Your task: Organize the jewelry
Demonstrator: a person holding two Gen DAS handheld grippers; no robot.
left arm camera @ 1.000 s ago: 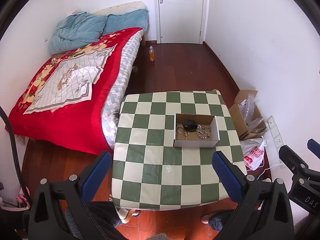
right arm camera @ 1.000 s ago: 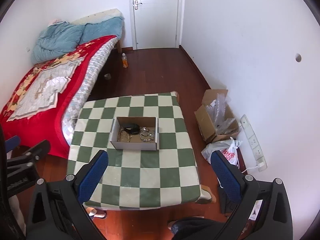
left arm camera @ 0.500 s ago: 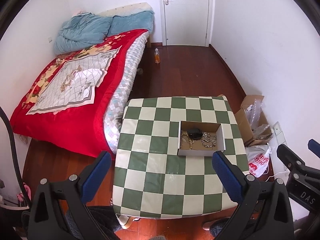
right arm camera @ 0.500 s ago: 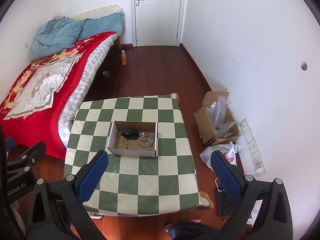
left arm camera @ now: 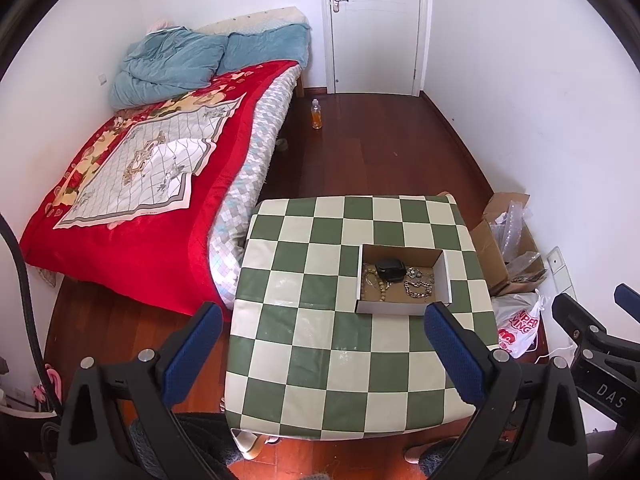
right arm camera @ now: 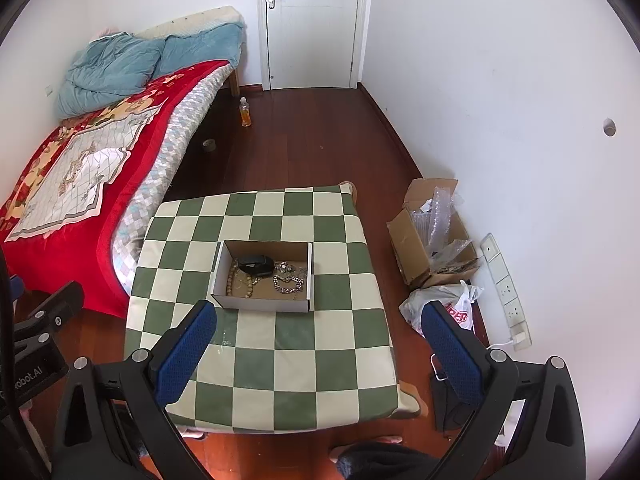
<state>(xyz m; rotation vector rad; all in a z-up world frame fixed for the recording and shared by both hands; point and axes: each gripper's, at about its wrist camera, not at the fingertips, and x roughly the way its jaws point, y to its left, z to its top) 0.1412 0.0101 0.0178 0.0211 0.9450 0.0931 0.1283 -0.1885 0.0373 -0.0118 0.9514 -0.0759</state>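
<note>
A shallow open cardboard box sits on the green-and-cream checkered table. Inside it lie a black case, a beaded bracelet and a silver chain. My left gripper is open and empty, held high above the table's near side. My right gripper is open and empty, also high above the table.
A bed with a red quilt stands left of the table. A bottle stands on the wooden floor near the white door. A cardboard box of plastic wrap, a plastic bag and a power strip lie by the right wall.
Both grippers have drawn back and up from the table, so the table and box look smaller and lower in both views. Both stay open and empty.
</note>
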